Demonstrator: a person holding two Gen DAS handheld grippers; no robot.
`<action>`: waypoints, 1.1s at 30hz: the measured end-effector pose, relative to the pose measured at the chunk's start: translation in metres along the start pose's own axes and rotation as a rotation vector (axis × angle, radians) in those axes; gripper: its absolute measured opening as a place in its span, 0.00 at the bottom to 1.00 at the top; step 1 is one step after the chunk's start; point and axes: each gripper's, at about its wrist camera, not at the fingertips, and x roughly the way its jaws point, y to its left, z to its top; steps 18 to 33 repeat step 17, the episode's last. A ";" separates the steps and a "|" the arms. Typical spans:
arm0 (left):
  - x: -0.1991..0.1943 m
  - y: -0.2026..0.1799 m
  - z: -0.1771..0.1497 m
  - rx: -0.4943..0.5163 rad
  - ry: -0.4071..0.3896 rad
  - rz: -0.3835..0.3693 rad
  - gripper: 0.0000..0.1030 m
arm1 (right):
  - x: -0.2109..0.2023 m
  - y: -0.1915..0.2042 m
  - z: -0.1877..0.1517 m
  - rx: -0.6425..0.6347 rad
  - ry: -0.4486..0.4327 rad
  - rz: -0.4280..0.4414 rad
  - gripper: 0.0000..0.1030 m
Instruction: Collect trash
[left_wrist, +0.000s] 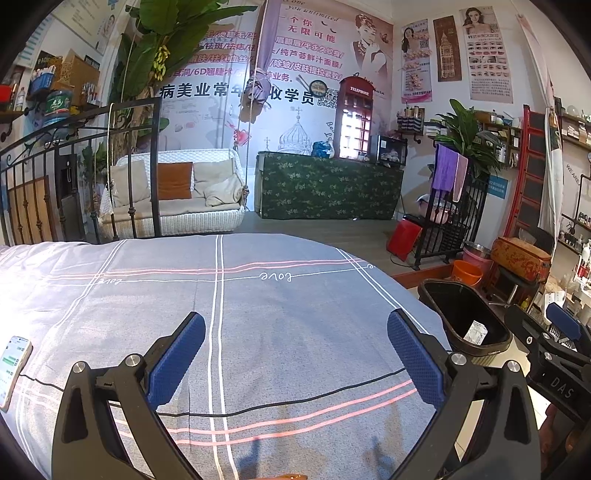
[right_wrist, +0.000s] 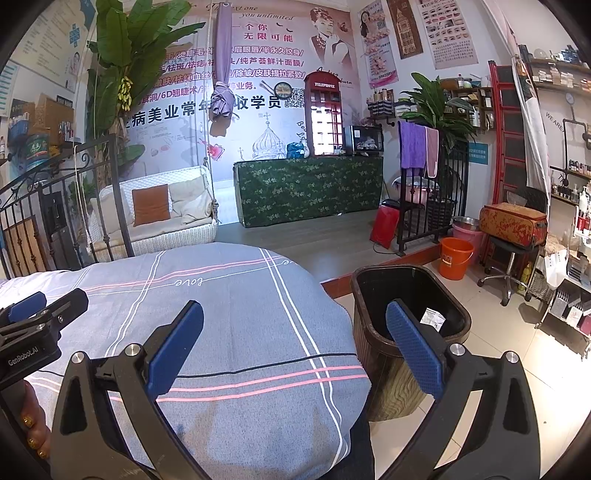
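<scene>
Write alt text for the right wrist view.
The right tongs hang open and empty over the edge of a grey checked bedspread, beside a dark trash bin on the floor holding a scrap of white paper. The left tongs show at far left.

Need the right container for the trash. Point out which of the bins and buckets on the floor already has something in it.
The dark brown bin beside the bed: a white paper scrap lies inside. The orange bucket and pink bucket stand farther back; their insides are not visible.
</scene>
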 end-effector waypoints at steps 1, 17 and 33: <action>0.000 0.000 0.000 0.001 -0.001 0.001 0.95 | 0.000 0.000 -0.001 0.000 0.001 0.000 0.95; 0.007 0.001 0.005 0.001 0.011 -0.010 0.95 | 0.003 0.003 -0.009 0.006 0.013 -0.004 0.95; 0.007 0.001 0.005 0.001 0.011 -0.010 0.95 | 0.003 0.003 -0.009 0.006 0.013 -0.004 0.95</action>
